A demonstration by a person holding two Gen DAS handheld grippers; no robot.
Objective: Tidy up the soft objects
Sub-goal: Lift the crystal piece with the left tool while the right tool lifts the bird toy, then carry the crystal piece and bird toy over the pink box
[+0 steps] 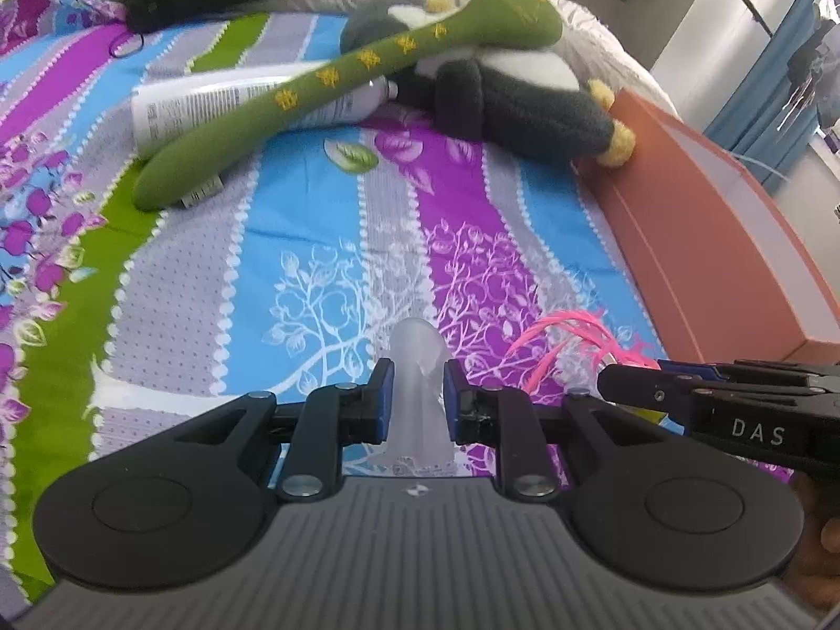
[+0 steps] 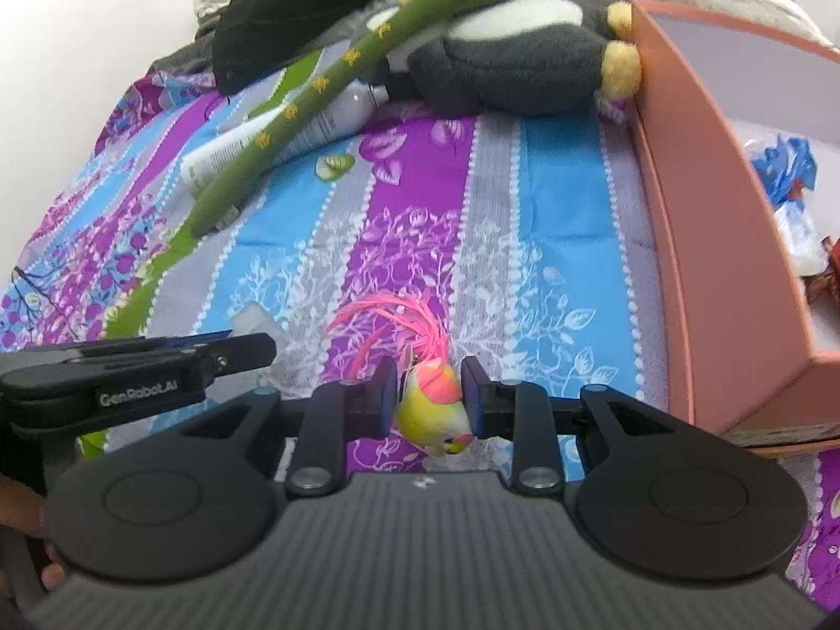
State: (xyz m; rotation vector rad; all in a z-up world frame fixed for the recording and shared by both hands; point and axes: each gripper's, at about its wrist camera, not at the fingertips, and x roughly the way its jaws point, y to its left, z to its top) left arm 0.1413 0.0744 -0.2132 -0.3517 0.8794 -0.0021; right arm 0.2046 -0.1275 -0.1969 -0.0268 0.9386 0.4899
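Left tongs (image 1: 418, 399) pinch a frosted translucent soft toy (image 1: 420, 383); right tongs (image 2: 429, 394) pinch a yellow-pink feathered bird toy (image 2: 433, 409). Some items already lie in the orange cardboard box (image 2: 698, 241). A green plush stick (image 1: 336, 84) and grey plush penguin (image 1: 514, 89) remain on the bed.

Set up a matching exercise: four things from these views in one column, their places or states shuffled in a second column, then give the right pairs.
Things:
1. frosted clear toy
2. bird toy
3. green plush stick
4. white bottle

Places or states:
A. lying across the bottle and the grey plush
B. between the right gripper's fingers
C. on the bedsheet, partly under the stick
D. between the left gripper's fingers

Pairs: 1-D, 2-B, 3-A, 4-C
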